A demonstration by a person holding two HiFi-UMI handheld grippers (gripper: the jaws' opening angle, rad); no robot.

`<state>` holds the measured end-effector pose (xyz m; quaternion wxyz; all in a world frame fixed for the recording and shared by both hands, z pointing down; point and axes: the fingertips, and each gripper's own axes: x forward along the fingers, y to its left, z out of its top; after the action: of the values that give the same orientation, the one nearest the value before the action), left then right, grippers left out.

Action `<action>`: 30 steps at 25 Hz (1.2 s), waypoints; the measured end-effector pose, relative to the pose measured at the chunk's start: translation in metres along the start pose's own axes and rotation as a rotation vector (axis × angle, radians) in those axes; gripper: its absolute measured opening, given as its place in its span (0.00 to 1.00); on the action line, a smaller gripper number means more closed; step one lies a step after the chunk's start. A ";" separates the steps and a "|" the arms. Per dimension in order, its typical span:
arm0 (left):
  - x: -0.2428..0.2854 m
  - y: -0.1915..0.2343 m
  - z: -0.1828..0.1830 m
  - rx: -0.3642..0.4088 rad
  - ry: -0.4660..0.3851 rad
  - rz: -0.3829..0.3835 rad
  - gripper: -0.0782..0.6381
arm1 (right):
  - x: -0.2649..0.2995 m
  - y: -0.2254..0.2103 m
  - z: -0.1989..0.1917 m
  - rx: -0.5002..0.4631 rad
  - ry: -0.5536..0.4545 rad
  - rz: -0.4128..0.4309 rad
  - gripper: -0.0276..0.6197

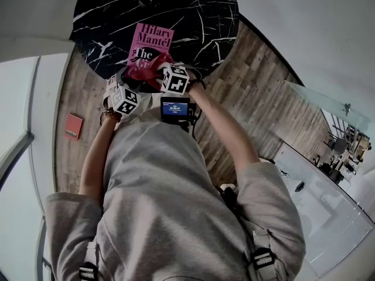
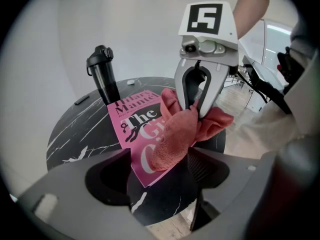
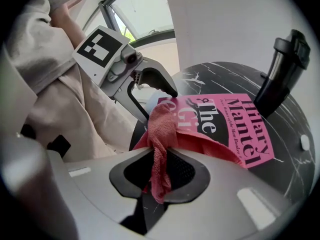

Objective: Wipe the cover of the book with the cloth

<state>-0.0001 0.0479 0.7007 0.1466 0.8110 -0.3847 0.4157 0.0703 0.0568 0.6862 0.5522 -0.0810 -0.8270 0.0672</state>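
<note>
Fingers (image 3: 192, 173) of the right gripper (image 3: 159, 181) are almost closed, pinching a twisted fold of the pink cloth (image 3: 161, 126). The rest of the cloth spills forward and bunches on the book (image 3: 235, 126). Held by one fold like this, the loose bulk can do the rubbing, I judge.

The left gripper (image 3: 161, 105), at ten o'clock in the right gripper view, has its fingers spread wide and grips nothing. They stand about the book's near corner, probably to keep it from sliding. Whether they touch it I cannot tell.

The book lies cover up on the round black desk (image 2: 75, 134), toward the desk's six o'clock edge in the head view, with the cloth on its near half.

One container shows: a black bottle (image 2: 102, 76), upright just beyond the book, at eleven o'clock in the left gripper view. Its lid is on, so its contents cannot be seen.
</note>
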 end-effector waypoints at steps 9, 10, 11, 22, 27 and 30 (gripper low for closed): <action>-0.003 -0.001 0.002 -0.003 -0.007 0.002 0.60 | 0.005 0.036 0.005 0.019 -0.049 0.208 0.16; -0.003 -0.001 0.002 -0.003 -0.006 -0.002 0.60 | 0.001 0.042 0.005 0.015 -0.056 0.244 0.16; -0.003 -0.001 0.002 -0.003 -0.005 -0.004 0.60 | -0.004 0.046 0.005 0.012 -0.065 0.274 0.16; -0.008 0.000 0.002 -0.054 -0.034 -0.022 0.59 | -0.093 -0.067 0.041 0.057 -0.308 0.021 0.16; -0.010 -0.003 -0.001 -0.056 -0.024 -0.024 0.59 | -0.089 -0.138 0.047 0.063 -0.273 -0.212 0.16; -0.012 0.001 -0.003 -0.070 -0.022 -0.007 0.59 | -0.076 -0.157 0.054 0.038 -0.221 -0.269 0.16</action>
<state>-0.0068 0.0556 0.6929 0.1723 0.8112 -0.3976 0.3925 0.0400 -0.1132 0.6289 0.4632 0.0487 -0.8848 0.0170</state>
